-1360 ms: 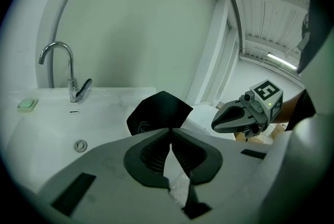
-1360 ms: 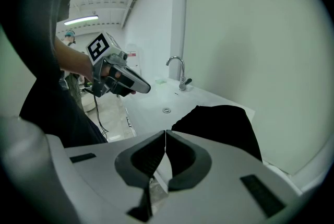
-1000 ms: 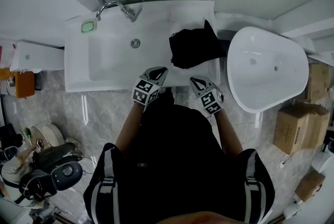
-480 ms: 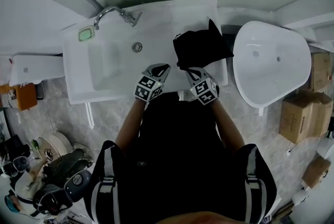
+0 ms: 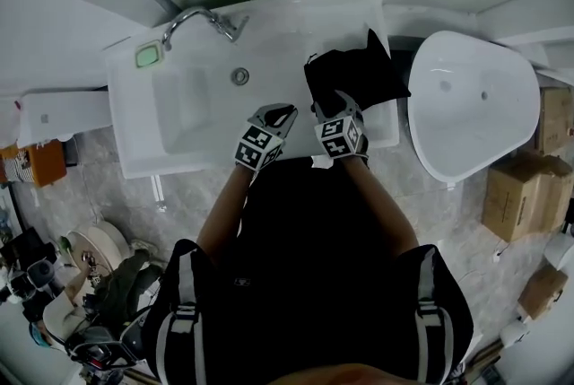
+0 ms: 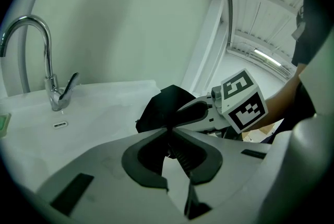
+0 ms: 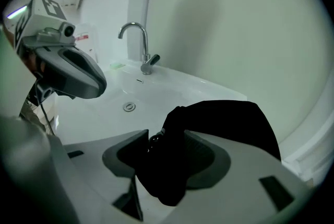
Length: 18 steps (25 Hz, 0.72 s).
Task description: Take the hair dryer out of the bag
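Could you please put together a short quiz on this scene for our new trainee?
1. True or false: the left gripper is shut with nothing in it.
2. The black bag lies: A on the floor; B on the sink's ledge, right of the basin; C in the basin.
3. What stands between the right gripper's jaws?
Key: 1 true. 2 B. 3 The black bag's near edge; the jaws, which have just been opening, stand apart around it.
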Tool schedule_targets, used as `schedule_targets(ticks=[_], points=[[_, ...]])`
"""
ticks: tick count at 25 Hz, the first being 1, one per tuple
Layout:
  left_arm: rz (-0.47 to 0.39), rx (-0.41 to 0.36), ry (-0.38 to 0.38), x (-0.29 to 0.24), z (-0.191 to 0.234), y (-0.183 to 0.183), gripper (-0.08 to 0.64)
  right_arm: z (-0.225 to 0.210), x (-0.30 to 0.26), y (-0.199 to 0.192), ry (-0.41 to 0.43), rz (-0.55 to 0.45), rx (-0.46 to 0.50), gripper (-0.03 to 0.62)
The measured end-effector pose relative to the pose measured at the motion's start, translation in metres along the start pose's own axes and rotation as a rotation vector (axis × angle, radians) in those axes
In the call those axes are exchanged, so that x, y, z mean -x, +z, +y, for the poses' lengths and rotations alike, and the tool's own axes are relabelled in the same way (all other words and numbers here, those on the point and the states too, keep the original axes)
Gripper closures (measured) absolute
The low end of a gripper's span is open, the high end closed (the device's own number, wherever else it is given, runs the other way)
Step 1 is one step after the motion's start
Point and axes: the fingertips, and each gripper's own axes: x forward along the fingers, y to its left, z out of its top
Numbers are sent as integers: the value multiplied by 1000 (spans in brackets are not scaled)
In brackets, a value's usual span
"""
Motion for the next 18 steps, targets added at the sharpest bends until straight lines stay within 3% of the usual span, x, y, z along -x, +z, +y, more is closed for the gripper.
schedule_targets(ticks=[4, 9, 13, 18], points=[[5, 20, 14, 3, 5, -5, 538, 1, -12, -4, -74, 54, 43, 342], [12, 31, 6, 0, 7, -8, 538, -11, -9, -8, -119, 74, 65, 505], [29, 19, -6, -10, 6, -10, 537, -18, 3, -10, -84, 53, 7, 515], [87, -47, -47, -39, 1, -11, 537, -27, 19, -13, -38, -3, -107, 515]])
